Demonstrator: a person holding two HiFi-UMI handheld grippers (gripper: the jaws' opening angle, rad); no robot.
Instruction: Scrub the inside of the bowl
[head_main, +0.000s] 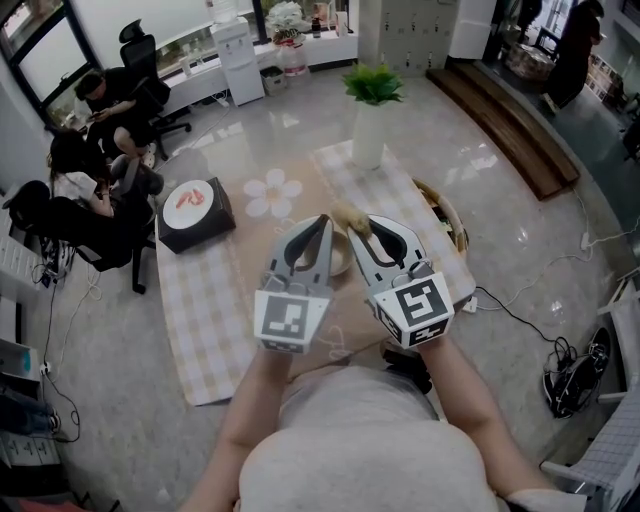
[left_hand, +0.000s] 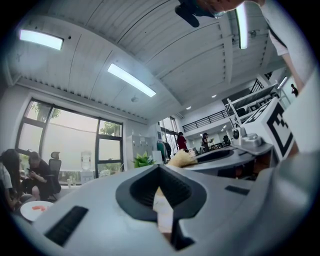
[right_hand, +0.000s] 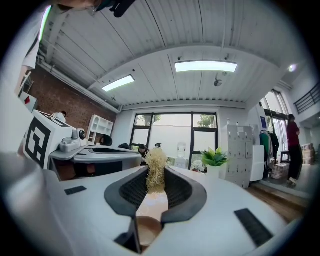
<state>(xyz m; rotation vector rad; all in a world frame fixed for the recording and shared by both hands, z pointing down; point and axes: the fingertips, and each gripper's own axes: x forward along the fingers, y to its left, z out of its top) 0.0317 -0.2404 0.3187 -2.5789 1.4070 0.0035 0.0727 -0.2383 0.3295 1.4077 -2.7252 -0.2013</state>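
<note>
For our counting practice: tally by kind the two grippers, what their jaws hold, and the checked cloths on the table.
Grey grippers: 2 (left gripper, right gripper)
Beige checked cloths: 2
Straw-bristled wooden scrub brush: 1
Pale cream bowl: 1
Total: 6

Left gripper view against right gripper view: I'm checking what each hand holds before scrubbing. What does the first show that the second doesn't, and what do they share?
Only the left gripper view shows the left gripper shut on a pale edge, probably the bowl's rim, and a plate at lower left.

Only the right gripper view shows the right gripper shut on the scrubber's wooden handle, and a brick wall.

Both show the scrubber's fibre tuft, the potted plant and the water dispenser.
</note>
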